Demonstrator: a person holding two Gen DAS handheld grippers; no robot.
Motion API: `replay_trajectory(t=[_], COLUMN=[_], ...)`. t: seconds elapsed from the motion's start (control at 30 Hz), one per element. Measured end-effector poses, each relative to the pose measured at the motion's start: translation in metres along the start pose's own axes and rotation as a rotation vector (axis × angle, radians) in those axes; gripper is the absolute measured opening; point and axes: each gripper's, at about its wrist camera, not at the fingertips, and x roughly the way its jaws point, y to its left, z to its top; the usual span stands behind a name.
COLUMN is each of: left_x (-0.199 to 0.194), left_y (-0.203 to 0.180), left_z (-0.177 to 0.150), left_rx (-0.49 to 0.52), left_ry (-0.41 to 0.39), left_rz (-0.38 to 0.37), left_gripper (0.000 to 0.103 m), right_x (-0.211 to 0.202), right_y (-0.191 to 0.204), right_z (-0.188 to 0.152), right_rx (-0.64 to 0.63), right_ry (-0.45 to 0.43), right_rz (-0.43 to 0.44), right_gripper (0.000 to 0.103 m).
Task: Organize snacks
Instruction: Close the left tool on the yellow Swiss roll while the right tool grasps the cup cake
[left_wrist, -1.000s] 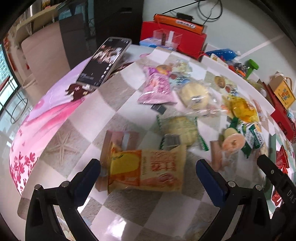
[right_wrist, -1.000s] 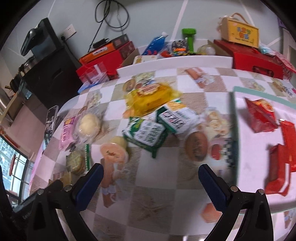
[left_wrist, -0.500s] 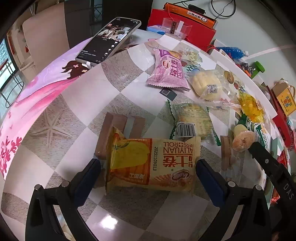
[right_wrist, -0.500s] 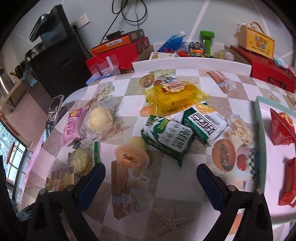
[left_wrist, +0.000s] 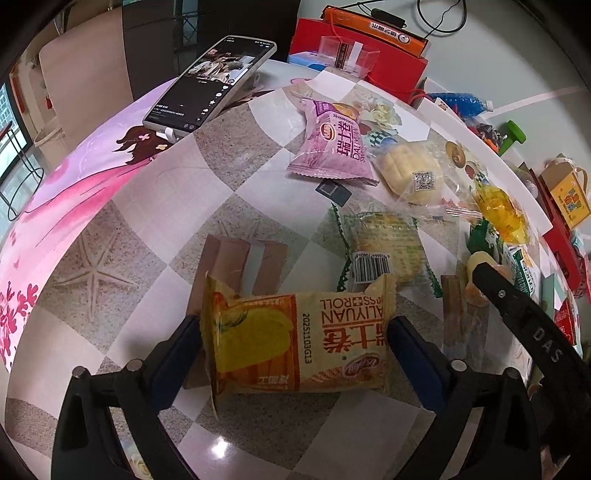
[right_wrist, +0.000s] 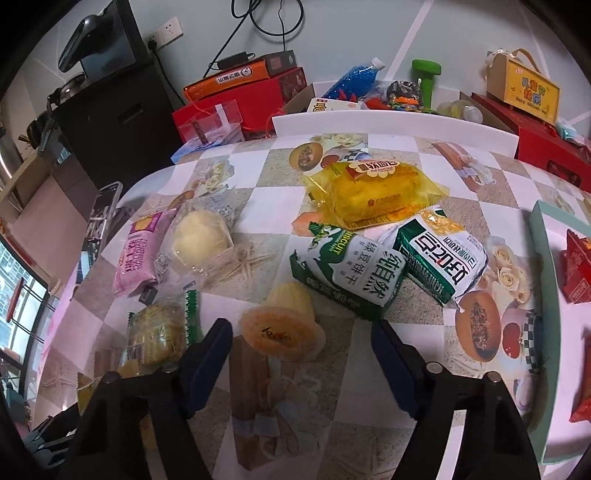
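My left gripper (left_wrist: 295, 332) has its blue pads against both ends of a yellow-orange Swiss roll packet (left_wrist: 299, 341) lying on the checkered tablecloth. My right gripper (right_wrist: 301, 332) is open, its pads on either side of an orange jelly cup (right_wrist: 282, 328), not touching it. Beyond lie two green biscuit packs (right_wrist: 345, 271) (right_wrist: 441, 253), a yellow cake pack (right_wrist: 373, 194), a clear-wrapped bun (right_wrist: 201, 240), a pink roll packet (right_wrist: 138, 253) and a green-edged cake packet (right_wrist: 159, 332).
A phone on a stand (left_wrist: 210, 83) sits at the far left of the table. A teal-rimmed tray (right_wrist: 550, 295) with red snack packs (right_wrist: 576, 271) is at the right. Red boxes (right_wrist: 236, 96) and a white ledge (right_wrist: 395, 122) line the back.
My left gripper has closed in on the Swiss roll packet, pads now touching its ends. My right gripper has moved left and forward until it frames the jelly cup, narrowing somewhat.
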Motion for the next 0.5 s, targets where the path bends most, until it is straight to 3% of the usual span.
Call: replay_trajectory(t=[0.5], left_x=[-0.0018], left_y=[0.001], left_z=[-0.0024], left_rx=[0.003], left_ry=[-0.003], left_rz=[-0.01], left_gripper=[0.094], right_x=[0.0085], right_y=[0.0031], right_z=[-0.0044], right_rx=[0.014], right_ry=[0.009], right_rz=[0.006], right_gripper=[0.072])
